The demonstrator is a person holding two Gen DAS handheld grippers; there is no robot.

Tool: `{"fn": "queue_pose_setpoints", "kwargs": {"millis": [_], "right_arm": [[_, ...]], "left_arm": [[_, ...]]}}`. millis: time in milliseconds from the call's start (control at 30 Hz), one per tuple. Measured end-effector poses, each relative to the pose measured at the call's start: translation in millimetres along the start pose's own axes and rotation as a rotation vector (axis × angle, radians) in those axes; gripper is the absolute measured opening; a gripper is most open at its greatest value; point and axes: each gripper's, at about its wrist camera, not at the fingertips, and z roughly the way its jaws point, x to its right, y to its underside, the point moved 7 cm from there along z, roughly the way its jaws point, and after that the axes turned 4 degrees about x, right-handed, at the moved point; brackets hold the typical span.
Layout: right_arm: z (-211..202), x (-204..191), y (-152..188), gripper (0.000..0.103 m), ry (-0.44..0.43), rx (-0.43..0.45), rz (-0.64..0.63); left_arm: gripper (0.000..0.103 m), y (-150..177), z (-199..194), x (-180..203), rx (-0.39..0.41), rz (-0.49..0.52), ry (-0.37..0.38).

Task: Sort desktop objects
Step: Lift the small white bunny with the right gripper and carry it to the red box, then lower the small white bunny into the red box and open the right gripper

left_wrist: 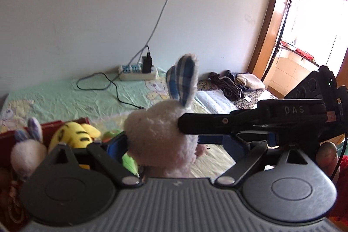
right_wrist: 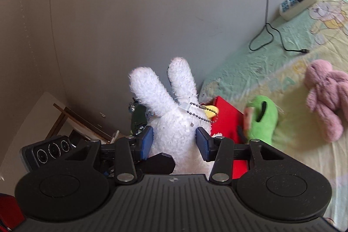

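Observation:
A white plush rabbit [right_wrist: 174, 123] with blue plaid ears [left_wrist: 184, 79] is held up in the air. My right gripper [right_wrist: 175, 142] is shut on it, with both blue pads pressed into its body. In the left wrist view, one of the right gripper's black fingers [left_wrist: 202, 125] reaches in from the right against the rabbit's head. My left gripper [left_wrist: 174, 145] stands open around the rabbit; its left pad [left_wrist: 117, 145] is close to the fur and its right pad is well clear. A red box [left_wrist: 54, 124] at the left holds a second rabbit [left_wrist: 28, 151] and a yellow striped plush [left_wrist: 71, 134].
A green plush [right_wrist: 263, 119] lies beside the red box [right_wrist: 226, 116], and a pink plush [right_wrist: 326, 97] lies further right on the pale green sheet [left_wrist: 65, 97]. A power strip [left_wrist: 139, 73] with a black cable sits by the wall. Folded clothes [left_wrist: 235, 84] lie near the doorway.

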Motion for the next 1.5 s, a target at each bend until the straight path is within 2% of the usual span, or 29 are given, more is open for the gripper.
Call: {"fn": "queue_pose_setpoints", "kwargs": {"millis": [133, 233, 400, 567, 767, 900, 1100, 1300, 1500], "right_arm": [[39.6, -29.4, 6.0, 0.048, -0.073, 0.015, -0.04], [73.3, -40.3, 18.4, 0.048, -0.111, 0.008, -0.051], [123.8, -45.0, 44.3, 0.047, -0.143, -0.015, -0.064], [158.7, -42.5, 75.8, 0.047, -0.122, -0.059, -0.12], [162.7, -31.0, 100.3, 0.046, -0.044, -0.073, -0.144], [156.8, -32.8, 103.2, 0.046, 0.007, -0.069, -0.224], [139.0, -29.9, 108.9, 0.047, 0.069, -0.073, -0.26], [126.2, -24.7, 104.7, 0.048, 0.116, -0.051, -0.226], [120.0, -21.2, 99.8, 0.047, 0.155, 0.016, -0.154]], "left_arm": [[0.093, -10.2, -31.7, -34.2, 0.063, 0.037, -0.065], [0.093, -8.4, -47.4, -61.3, 0.072, 0.066, -0.126], [0.093, 6.1, -60.7, -105.3, 0.041, 0.087, -0.214], [0.094, 29.6, -56.3, -137.5, -0.026, 0.138, -0.282], [0.093, 58.8, -48.2, -159.9, -0.098, 0.126, -0.246], [0.093, 71.5, -44.3, -155.8, -0.115, 0.153, -0.21], [0.093, 81.4, -50.4, -144.8, -0.115, 0.177, -0.14], [0.097, 87.1, -53.0, -133.6, -0.112, 0.18, -0.06], [0.1, 90.5, -51.8, -130.0, -0.108, 0.183, -0.037]]}}
